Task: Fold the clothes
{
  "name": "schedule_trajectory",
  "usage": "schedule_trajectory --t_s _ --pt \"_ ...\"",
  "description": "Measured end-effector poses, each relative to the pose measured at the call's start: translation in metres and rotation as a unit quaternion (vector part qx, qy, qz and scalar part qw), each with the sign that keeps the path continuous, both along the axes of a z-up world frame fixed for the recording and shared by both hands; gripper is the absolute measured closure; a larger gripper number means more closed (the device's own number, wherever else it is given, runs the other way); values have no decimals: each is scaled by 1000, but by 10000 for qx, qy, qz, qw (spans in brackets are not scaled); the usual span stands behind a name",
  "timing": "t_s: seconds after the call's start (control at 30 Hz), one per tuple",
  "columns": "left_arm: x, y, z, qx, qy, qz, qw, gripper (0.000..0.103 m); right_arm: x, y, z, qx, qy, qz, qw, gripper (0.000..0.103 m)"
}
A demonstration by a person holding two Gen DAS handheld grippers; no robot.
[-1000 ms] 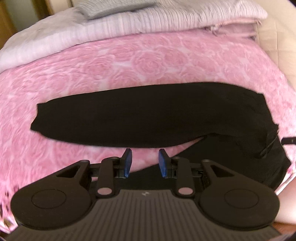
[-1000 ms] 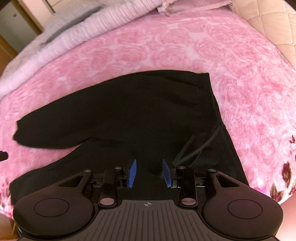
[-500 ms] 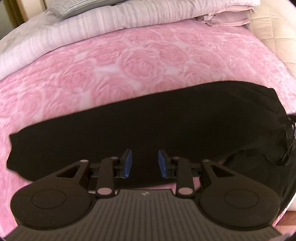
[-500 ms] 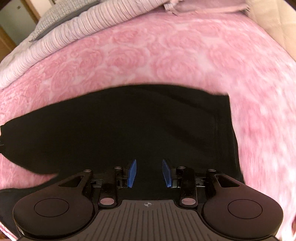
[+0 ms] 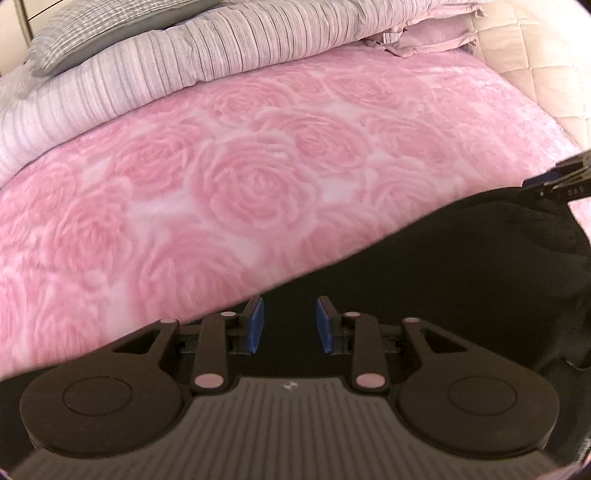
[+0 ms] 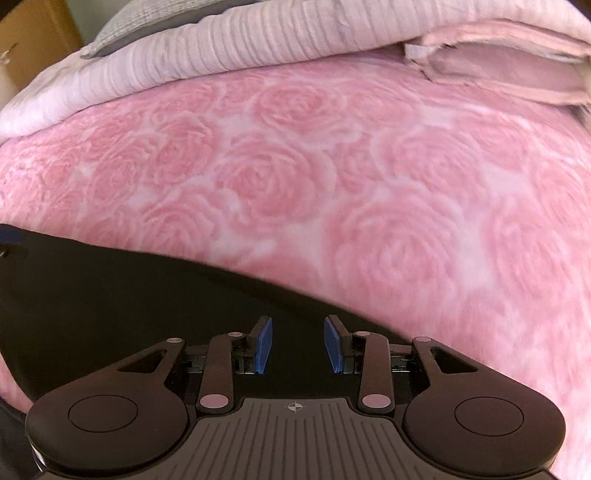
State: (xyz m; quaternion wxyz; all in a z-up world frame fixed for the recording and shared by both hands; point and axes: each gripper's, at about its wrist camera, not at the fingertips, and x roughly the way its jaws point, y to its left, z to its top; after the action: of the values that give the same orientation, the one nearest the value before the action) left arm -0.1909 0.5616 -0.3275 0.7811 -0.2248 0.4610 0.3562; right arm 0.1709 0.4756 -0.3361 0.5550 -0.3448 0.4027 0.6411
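Note:
A black garment (image 5: 461, 266) lies flat on a pink rose-patterned blanket (image 5: 240, 192). In the left wrist view its far edge runs diagonally just ahead of my left gripper (image 5: 290, 308), which hovers open over the dark cloth with nothing between its blue pads. The right gripper's tip (image 5: 554, 181) shows at the right edge of that view. In the right wrist view the same garment (image 6: 110, 295) fills the lower left, and my right gripper (image 6: 298, 328) stands open above its far edge, pads apart and empty.
Striped pale bedding (image 5: 221, 55) and a grey pillow (image 5: 92, 33) are piled along the far side of the bed. A folded pink cover (image 6: 498, 66) lies at the far right. A quilted cream surface (image 5: 546, 66) borders the blanket on the right.
Both grippers have moved forward and down over the garment, from its near side to its far edge. The blanket beyond now fills most of each view. The jaws' gaps look unchanged.

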Motion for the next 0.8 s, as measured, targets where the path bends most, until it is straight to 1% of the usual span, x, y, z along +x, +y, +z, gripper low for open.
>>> schedule_trajectory --t_s 0.03,0.1,0.23,0.37,0.43,0.47,0.53,0.67,0.7,0.73,0.77,0.8 --pt "2 5 -3 -6 46 -95 9999 75 2 4 -2 -28 14 134 9999 67" --pt "6 13 -10 -28 159 -327 9993 75 4 11 -7 -61 -160 397 9991 64" --pt "10 24 -23 -76 408 -805 9959 75 15 19 -20 -128 -389 633 9972 62" --pt "9 31 -38 -185 672 -1093 9916 75 25 24 -37 -337 -375 777 9957 62" --pt "9 33 -46 -239 804 -1182 9894 74 27 24 -40 -326 -352 838 9953 62" --pt "8 34 -52 -254 875 -1231 9882 71 27 24 -41 -308 -336 854 9953 62" --pt "6 32 -57 -187 850 -1310 9876 70 29 21 -41 -292 -291 890 9952 62" --pt "1 35 -59 -234 673 -1205 9902 71 22 15 -42 -323 -355 1173 9919 63" --pt "1 34 -58 -227 644 -1227 9901 78 21 14 -42 -337 -402 1206 9913 70" --pt "2 32 -57 -204 629 -1284 9895 84 20 13 -42 -358 -459 1205 9910 93" --pt "2 28 -55 -131 654 -1337 9888 96 18 11 -42 -357 -492 1198 9909 98" --pt "3 23 -53 -31 703 -1388 9878 100 16 8 -40 -307 -555 1195 9908 99"
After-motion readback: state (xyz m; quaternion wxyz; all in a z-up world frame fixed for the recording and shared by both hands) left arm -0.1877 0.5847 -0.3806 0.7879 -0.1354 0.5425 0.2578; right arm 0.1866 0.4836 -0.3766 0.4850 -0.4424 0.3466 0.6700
